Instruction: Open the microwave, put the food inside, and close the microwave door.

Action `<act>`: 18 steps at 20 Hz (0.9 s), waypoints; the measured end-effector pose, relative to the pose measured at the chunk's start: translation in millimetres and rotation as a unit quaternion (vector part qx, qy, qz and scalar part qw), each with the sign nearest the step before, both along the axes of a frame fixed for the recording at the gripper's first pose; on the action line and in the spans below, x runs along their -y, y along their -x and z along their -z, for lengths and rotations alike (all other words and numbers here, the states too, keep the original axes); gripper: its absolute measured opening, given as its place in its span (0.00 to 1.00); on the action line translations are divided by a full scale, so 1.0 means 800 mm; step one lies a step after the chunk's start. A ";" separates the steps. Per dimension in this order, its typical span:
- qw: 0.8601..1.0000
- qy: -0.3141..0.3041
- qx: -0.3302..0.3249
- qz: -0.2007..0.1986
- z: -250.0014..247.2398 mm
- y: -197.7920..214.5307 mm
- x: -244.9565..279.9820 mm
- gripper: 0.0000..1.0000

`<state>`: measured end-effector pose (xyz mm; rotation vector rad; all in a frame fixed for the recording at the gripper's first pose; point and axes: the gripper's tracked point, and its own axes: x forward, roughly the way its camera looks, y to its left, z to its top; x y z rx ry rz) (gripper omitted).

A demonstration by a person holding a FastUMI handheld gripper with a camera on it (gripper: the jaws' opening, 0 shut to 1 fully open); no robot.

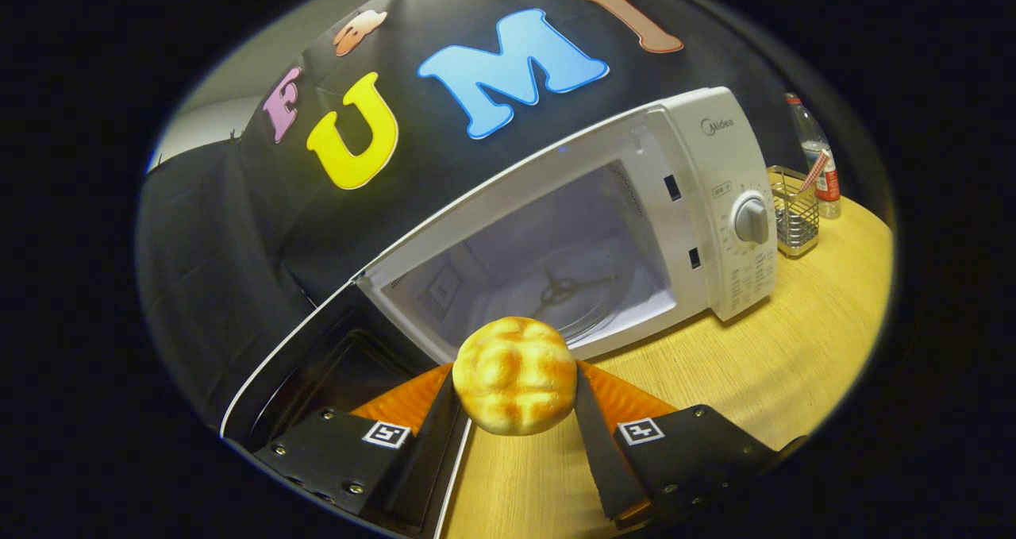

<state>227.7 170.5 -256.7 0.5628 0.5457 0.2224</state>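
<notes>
Door is open, so step one's done. Your gripper is clenched on the bun, held above the table just short of the microwave cavity, turntable dead ahead. Left: place, release, close door. Bun's roundish, scored top facing you, no clear long axis.

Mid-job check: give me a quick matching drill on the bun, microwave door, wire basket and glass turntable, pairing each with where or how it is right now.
Things:
1. bun
2. microwave door
3. wire basket
4. glass turntable

Places or states:
A. swung open
B. on the wooden table, beside the microwave's dial side
C. on the oven floor, nothing on it
D. pinched between the claw fingers

Pairs: 1-D, 2-A, 3-B, 4-C
</notes>
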 end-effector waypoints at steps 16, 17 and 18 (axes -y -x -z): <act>0.995 -0.017 -0.015 0.095 0.083 -0.140 -0.010 0.80; 0.995 -0.016 -0.009 0.100 0.082 -0.145 -0.010 0.80; 0.994 -0.008 -0.008 0.107 0.082 -0.147 -0.009 0.80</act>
